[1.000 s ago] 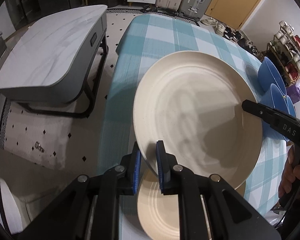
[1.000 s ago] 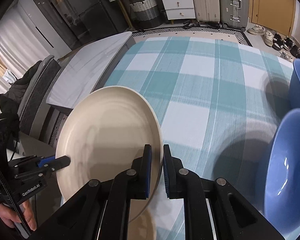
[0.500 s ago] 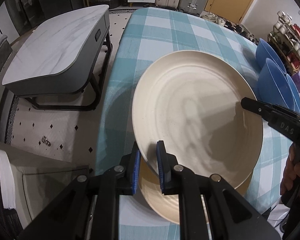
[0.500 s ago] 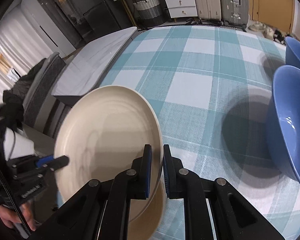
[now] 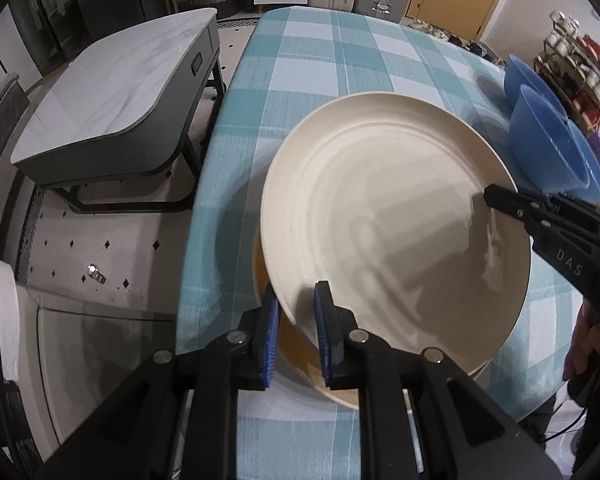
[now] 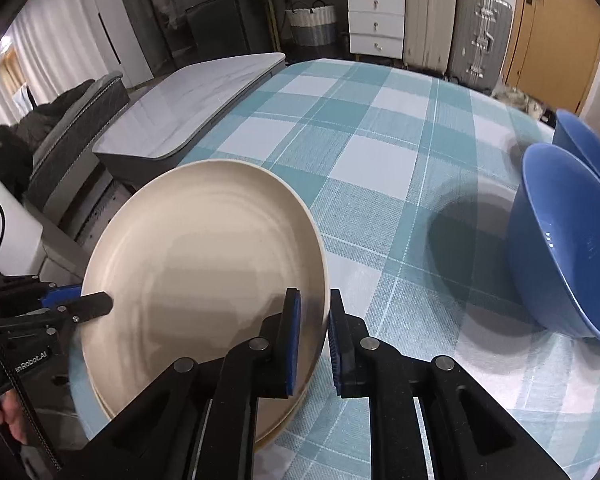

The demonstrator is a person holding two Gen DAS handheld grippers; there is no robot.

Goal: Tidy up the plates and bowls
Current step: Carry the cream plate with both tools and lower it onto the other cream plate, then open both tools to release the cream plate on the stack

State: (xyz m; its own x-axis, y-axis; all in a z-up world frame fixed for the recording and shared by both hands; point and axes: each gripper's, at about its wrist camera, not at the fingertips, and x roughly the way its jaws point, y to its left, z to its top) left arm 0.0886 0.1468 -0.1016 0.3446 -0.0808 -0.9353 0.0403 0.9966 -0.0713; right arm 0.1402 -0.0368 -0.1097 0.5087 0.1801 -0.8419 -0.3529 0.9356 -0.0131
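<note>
A cream plate (image 5: 392,232) is held by both grippers just above a second cream plate (image 5: 300,364) on the checked tablecloth. My left gripper (image 5: 296,312) is shut on the plate's near rim. My right gripper (image 6: 312,320) is shut on the opposite rim of the same plate (image 6: 204,272), and its finger shows in the left wrist view (image 5: 508,204). The lower plate's edge (image 6: 284,420) peeks out beneath. Two blue bowls (image 6: 560,248) stand to the right, also seen in the left wrist view (image 5: 548,144).
The table (image 6: 380,140) has a teal checked cloth. A grey marble-top side table (image 5: 112,96) stands left of it, past the table edge. Drawers, suitcases and a basket line the far wall. A shelf rack (image 5: 576,64) stands beyond the bowls.
Both grippers have lowered the held plate toward the plate on the table, so the gap between them has shrunk to almost nothing. Both grips are unchanged.
</note>
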